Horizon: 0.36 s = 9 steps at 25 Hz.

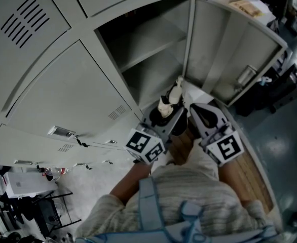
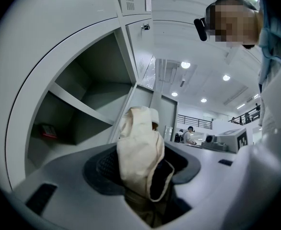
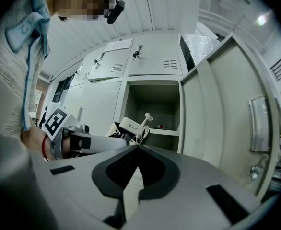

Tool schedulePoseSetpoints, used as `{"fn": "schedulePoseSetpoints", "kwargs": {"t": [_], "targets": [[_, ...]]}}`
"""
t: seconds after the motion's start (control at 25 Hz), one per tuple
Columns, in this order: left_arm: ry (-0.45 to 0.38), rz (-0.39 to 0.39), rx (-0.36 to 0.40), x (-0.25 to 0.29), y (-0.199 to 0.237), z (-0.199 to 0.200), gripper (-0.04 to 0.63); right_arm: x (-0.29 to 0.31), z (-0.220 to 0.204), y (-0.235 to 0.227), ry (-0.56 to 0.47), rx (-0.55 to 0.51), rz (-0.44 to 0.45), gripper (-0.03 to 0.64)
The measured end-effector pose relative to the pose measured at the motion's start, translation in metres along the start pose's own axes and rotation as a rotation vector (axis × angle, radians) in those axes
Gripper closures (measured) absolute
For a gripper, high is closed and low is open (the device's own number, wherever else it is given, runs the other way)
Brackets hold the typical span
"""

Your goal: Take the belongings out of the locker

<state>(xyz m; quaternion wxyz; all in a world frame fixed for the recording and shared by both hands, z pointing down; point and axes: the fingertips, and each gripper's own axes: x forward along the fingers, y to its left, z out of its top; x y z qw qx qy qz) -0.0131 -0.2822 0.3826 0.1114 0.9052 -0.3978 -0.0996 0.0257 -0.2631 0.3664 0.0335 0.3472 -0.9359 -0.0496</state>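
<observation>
In the head view, my left gripper (image 1: 168,116) is clamped on a cream cloth pouch (image 1: 170,99), held just outside the open locker (image 1: 153,39), in front of its lower compartment. My right gripper (image 1: 195,110) sits close beside it, by the swung-out door (image 1: 224,49).

The left gripper view shows the pouch (image 2: 140,150) crumpled between the jaws. It is soft fabric with a dark lining, and it folds over itself. I judge it light and floppy, not fragile. A pinch on bunched cloth should hold, though loose ends may snag the shelf edge.

In the right gripper view, the jaws are closed tip to tip with nothing between them. A small red thing (image 3: 163,127) lies on the shelf inside. It is too small for me to tell what it is, so I'd pinch it gently by its edges.
</observation>
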Motion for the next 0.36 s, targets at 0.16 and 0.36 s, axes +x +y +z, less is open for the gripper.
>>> {"fn": "schedulePoseSetpoints", "kwargs": {"t": [0.16,0.36], "targets": [[-0.003,0.004,-0.009,-0.0003,0.0009,0.0002,0.368,0.0007,0.0018,0.0002,-0.006,0.003,0.004,0.616],[-0.005,0.002,-0.020,-0.0003,-0.0006,0.0004,0.369,-0.0004,-0.0004,-0.0003,0.005,0.008,0.002,0.617]]}}
